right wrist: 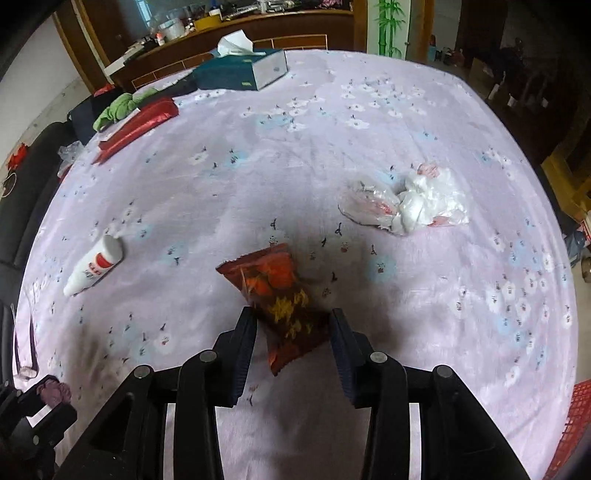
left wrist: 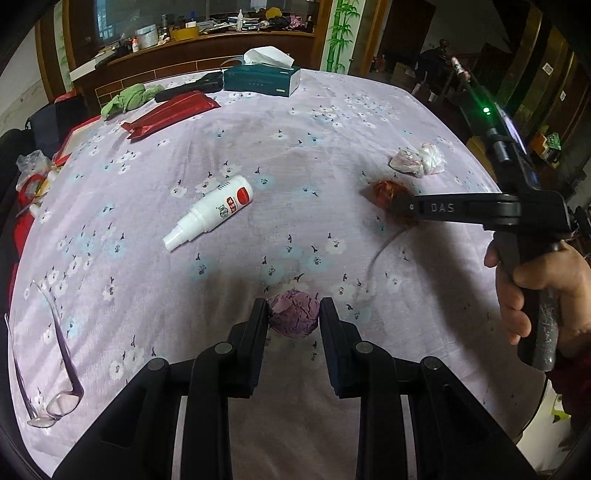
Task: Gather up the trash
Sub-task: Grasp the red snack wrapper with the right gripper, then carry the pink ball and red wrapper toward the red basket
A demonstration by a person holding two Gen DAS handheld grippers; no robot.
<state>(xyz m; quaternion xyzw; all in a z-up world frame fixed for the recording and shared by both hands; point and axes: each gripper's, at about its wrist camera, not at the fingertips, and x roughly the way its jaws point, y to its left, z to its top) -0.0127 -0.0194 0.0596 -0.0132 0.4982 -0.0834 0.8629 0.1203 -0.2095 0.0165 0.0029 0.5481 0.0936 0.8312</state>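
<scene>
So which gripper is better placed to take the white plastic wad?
Probably the right gripper: the wad lies just beyond the red wrapper between its fingers, far from the left gripper.

I see soft, dim daylight from windows (left wrist: 114,22) at the back. Broad grey shadows darken the near bedspread (right wrist: 295,155). Fisheye bending curves every edge, corners go black, and the right wrist view blurs slightly.

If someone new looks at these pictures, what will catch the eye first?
Probably the two black grippers low in each view: the left gripper straddles a crumpled purple paper ball, the right gripper a red snack wrapper. Then the white spray bottle lying on the lilac floral cloth.
</scene>
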